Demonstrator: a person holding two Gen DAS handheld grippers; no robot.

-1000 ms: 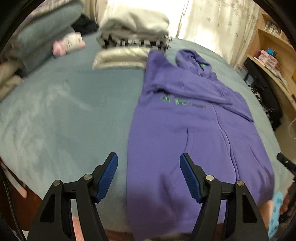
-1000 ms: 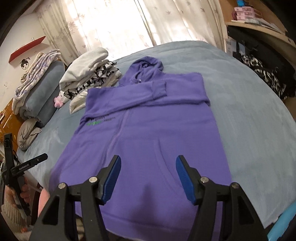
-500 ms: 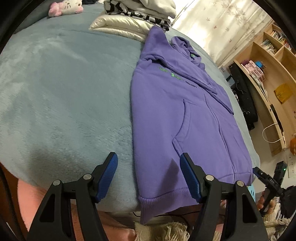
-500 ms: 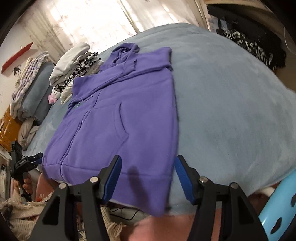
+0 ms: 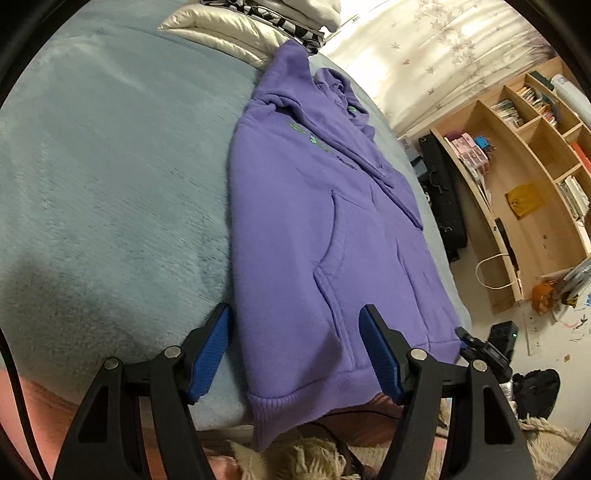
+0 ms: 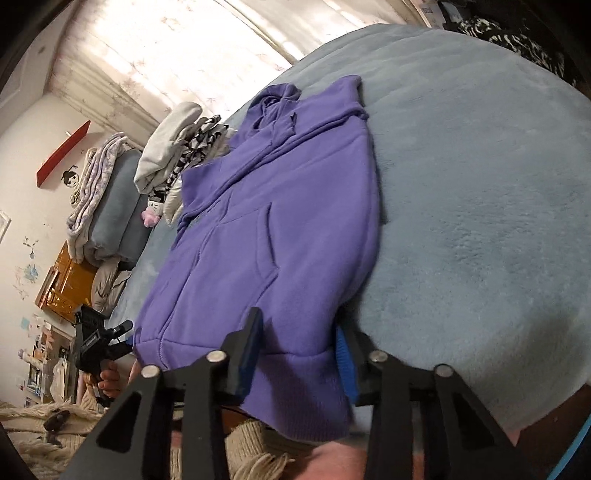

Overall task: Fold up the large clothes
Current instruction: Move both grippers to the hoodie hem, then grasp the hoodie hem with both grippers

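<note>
A purple hoodie point(image 5: 314, 221) lies flat on a grey-blue bed point(image 5: 110, 184), sleeves folded across the chest, hem at the near edge. My left gripper point(image 5: 295, 350) is open, its jaws on either side of the hoodie's left hem corner. In the right wrist view the hoodie point(image 6: 280, 229) runs away from me. My right gripper point(image 6: 297, 354) is open and straddles the right hem corner; the cloth bulges between the blue pads. The other gripper shows at the far hem corner in each view.
A stack of folded clothes point(image 5: 280, 18) sits at the head of the bed, also in the right wrist view point(image 6: 177, 147). Wooden shelves point(image 5: 535, 166) stand to the right. Bedding is piled at the left point(image 6: 107, 199). A shaggy rug lies below the bed edge.
Both grippers have dropped lower and moved outward to the hem corners at the bed's near edge. The right gripper's jaws have narrowed around the cloth.
</note>
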